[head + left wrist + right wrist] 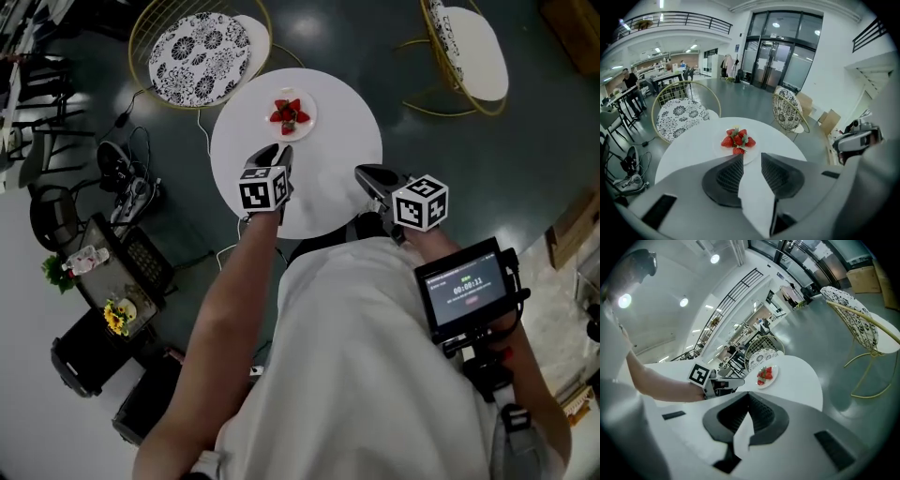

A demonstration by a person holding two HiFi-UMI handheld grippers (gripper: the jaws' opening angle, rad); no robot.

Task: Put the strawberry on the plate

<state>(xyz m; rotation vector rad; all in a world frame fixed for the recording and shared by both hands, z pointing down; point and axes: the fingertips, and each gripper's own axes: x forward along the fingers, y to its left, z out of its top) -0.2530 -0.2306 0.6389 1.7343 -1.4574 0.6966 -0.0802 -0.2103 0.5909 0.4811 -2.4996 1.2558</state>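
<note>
A round white table (pixel 347 131) lies under and ahead of both tools. The left gripper (pixel 751 157) hovers over it with its jaws apart and nothing between them. The right gripper (pixel 749 397) is beside it, jaw tips together and empty. Just beyond the left gripper's tips sits a small round white plate (pixel 718 149), bearing a cluster of red strawberries with green leaves (pixel 737 140).
</note>
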